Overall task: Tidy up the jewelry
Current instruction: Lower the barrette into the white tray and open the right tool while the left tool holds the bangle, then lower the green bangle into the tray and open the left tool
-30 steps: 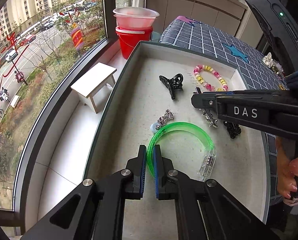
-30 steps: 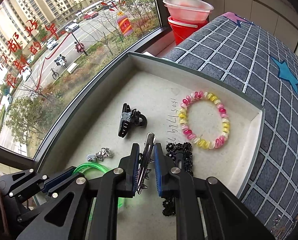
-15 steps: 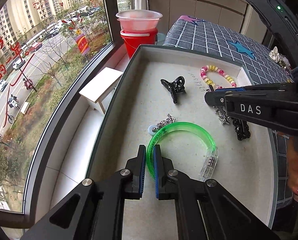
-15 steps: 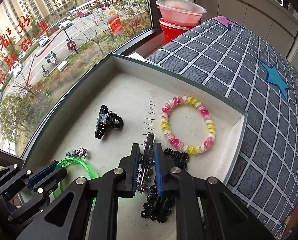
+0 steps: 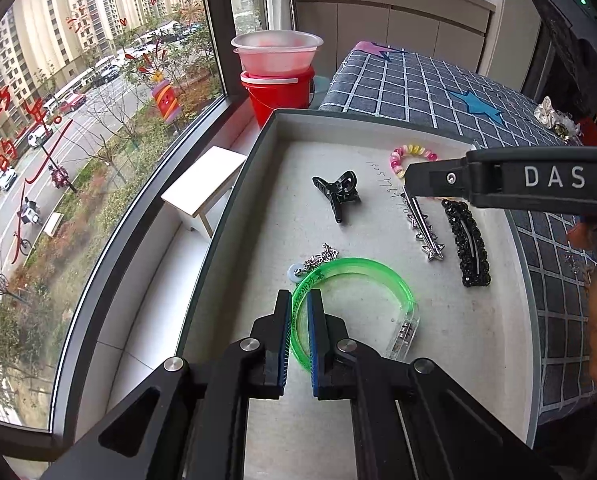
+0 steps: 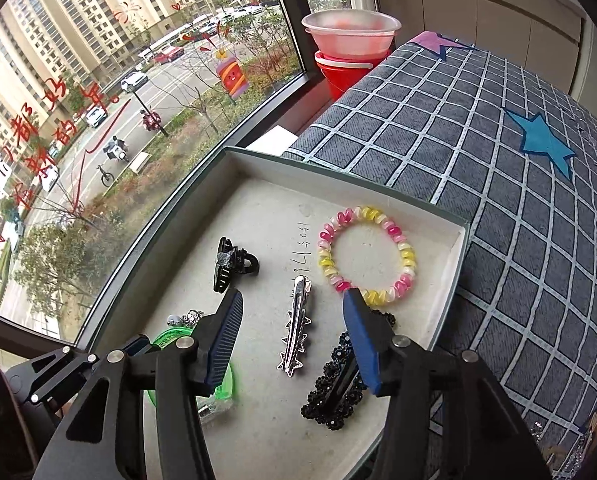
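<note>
Lying flat on the pale floor of the shallow grey tray (image 6: 454, 264), the silver star-studded metal hair clip (image 6: 295, 326) sits free between the right gripper (image 6: 294, 316) jaws, which have just been opening and stand wide. Left gripper (image 5: 299, 308) pinches the translucent green plastic bangle (image 5: 362, 276). Black beaded barrette (image 6: 338, 384) beside the clip; pink-and-yellow coil bracelet (image 6: 368, 254) beyond.
</note>
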The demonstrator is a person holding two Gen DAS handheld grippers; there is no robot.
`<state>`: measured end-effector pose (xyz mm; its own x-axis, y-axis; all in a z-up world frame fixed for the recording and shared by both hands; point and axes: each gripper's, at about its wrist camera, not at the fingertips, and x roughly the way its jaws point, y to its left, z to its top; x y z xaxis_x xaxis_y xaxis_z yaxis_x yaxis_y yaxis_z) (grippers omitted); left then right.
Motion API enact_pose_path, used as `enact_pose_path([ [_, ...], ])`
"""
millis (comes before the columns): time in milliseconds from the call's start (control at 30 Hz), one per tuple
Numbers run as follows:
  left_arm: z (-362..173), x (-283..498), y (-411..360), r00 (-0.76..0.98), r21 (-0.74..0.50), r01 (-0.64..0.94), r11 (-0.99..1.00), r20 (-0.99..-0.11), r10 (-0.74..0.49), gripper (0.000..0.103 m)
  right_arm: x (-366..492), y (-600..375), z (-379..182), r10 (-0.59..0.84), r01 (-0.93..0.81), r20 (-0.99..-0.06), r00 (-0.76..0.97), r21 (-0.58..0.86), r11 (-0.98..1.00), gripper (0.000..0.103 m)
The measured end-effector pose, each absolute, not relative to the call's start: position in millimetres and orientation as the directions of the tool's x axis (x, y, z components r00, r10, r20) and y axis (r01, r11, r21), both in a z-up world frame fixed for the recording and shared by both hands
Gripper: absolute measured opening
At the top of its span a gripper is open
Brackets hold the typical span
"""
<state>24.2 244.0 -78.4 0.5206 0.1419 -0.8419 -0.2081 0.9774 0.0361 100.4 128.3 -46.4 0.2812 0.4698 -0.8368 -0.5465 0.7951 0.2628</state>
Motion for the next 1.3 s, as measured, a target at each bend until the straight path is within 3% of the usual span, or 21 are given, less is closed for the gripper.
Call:
enact_pose_path([
  [333,-72,22,245,0.526,0.016,-0.215,0.976,-0.840,0.130,0.015,93,105,-27,0.502,-0.527,-0.802,0.324,0.287,0.800,0.065],
  [567,-59,19,237,0.559,0.004,-0.204,0.979,-0.820,0.120,0.015,92,89,-19,0.529,-0.508,-0.775,0.345,0.320,0.800,0.079],
  [867,-54,18,234,0.569,-0.008,-0.208,0.978,-0.814,0.114,0.015,83,72,-12,0.550,-0.490,-0.753,0.360,0.349,0.799,0.084],
  [1033,-48,15,231,0.588,-0.003,-0.209,0.978,-0.800,0.123,0.016,78,65,-11,0.566,-0.485,-0.743,0.358,0.369,0.793,0.097],
  [1067,-47,15,231,0.590,0.006,-0.206,0.979,-0.797,0.129,0.023,77,63,-11,0.568,-0.485,-0.739,0.362,0.371,0.792,0.097],
  [1100,-46,15,230,0.591,0.005,-0.199,0.980,-0.797,0.124,0.085,76,61,-10,0.572,-0.485,-0.735,0.364,0.374,0.790,0.097],
  [1133,-45,14,229,0.596,0.002,-0.205,0.979,-0.793,0.126,0.103,74,60,-9,0.577,-0.484,-0.729,0.370,0.379,0.789,0.097],
  [1200,-41,16,226,0.623,0.010,-0.195,0.981,-0.771,0.131,0.103,71,54,-7,0.587,-0.478,-0.713,0.383,0.391,0.786,0.103],
  [1300,-38,21,221,0.635,0.024,-0.186,0.982,-0.759,0.139,0.103,69,45,-3,0.604,-0.467,-0.690,0.400,0.413,0.782,0.103],
])
